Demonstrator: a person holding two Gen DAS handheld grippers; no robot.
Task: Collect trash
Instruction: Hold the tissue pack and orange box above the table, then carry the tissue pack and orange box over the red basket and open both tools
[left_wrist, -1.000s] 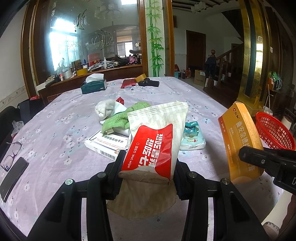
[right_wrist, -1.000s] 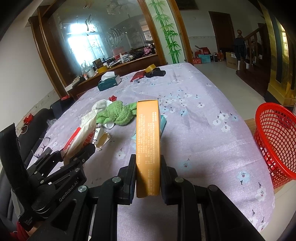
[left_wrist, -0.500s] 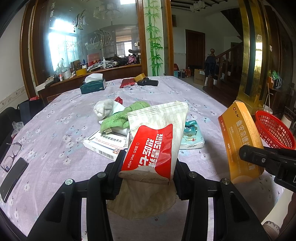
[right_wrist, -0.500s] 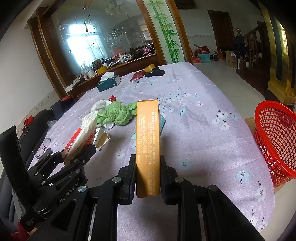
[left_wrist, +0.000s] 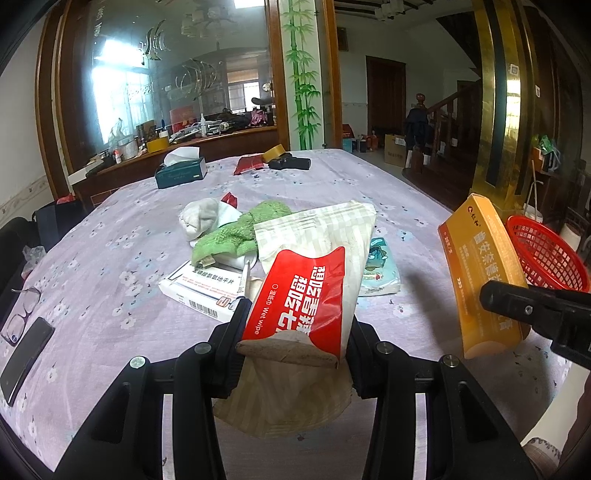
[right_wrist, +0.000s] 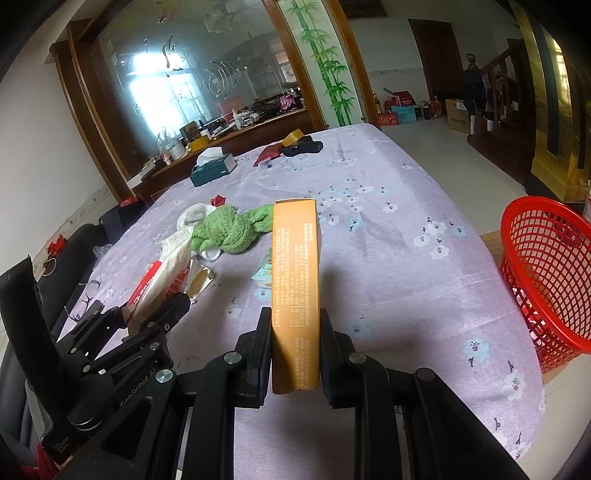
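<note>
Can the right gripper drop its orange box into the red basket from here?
Probably yes: the right gripper holds the orange box, and nothing stands between it and the red basket beside the table.

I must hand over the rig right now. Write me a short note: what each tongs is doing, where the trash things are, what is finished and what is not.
Left tongs: shut on the red and white wet wipe pack, lifted above the table.
Right tongs: shut on the orange box, held upright.
Red basket: beside the table's right edge; what lies inside cannot be told.
Done: both items picked up.
Left: drop both into the basket, then probably the white box and small blue packet by the green cloth.
</note>
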